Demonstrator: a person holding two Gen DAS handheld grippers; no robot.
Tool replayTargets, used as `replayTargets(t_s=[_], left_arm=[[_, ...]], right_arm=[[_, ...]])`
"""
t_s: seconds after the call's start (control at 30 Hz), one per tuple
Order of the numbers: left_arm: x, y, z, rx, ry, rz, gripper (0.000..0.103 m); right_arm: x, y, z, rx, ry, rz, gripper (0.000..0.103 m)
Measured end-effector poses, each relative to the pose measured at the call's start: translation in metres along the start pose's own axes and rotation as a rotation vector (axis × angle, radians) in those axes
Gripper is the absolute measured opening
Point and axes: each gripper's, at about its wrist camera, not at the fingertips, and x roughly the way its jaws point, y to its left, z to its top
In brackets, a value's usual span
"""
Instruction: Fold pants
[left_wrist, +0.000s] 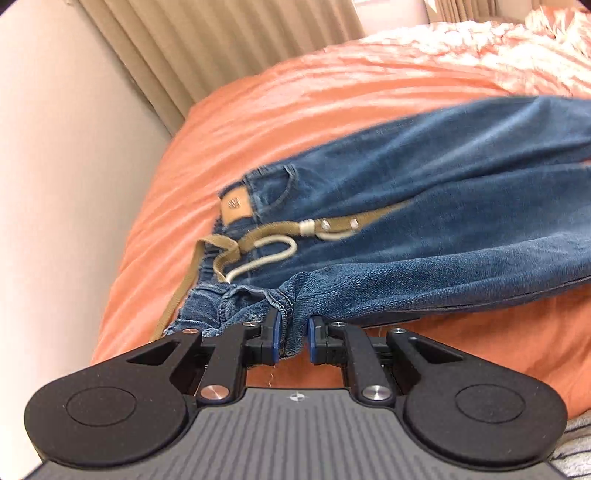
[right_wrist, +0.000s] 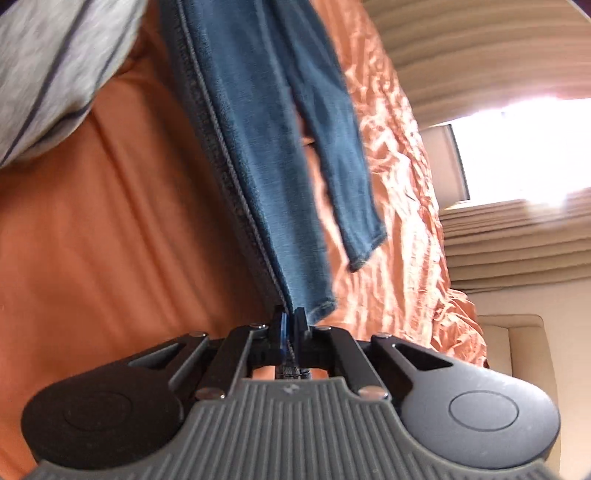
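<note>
The blue jeans (left_wrist: 424, 206) lie across an orange bedspread (left_wrist: 295, 110), waistband toward 9 o'clock in the left wrist view and the legs running off toward 3 o'clock. A khaki belt (left_wrist: 221, 254) with a cream cord loop is threaded at the waist, its tail trailing toward 7 o'clock.

The left gripper (left_wrist: 293, 338) has a bunched denim edge near the waist between its blue pads; the jaws stand a little apart around the thick fold, so the grip looks loose or partial rather than firmly pinched. The right gripper (right_wrist: 291, 332) has its jaws pressed together on the hem of one leg, which rises toward 12 o'clock; the other leg's hem (right_wrist: 364, 254) hangs free at about 1 o'clock. A grey striped fabric (right_wrist: 48, 74) sits at 10 o'clock.

Denim like this is probably fairly heavy and limp, yet thick at seams and hems, so it should drape and sag between the two holds and resist slipping. Seamed edges, hems and the waistband look the surest places to take hold. The loose belt tail may drag or snag in a fold.
</note>
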Motion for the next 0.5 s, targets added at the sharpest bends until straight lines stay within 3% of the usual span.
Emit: replayTargets(t_s=[0.27,0.5], left_arm=[[-0.044,0.033,0.022,-0.088,-0.157,0.009,0.014],[-0.060,0.049,0.075,-0.070,-0.203,0.023,0.013]], right_arm=[[-0.042,-0.082,0.037,0.179,-0.021,-0.191,0.000],[-0.038,-0.140,0.063,0.301,0.012,-0.239,0.000]])
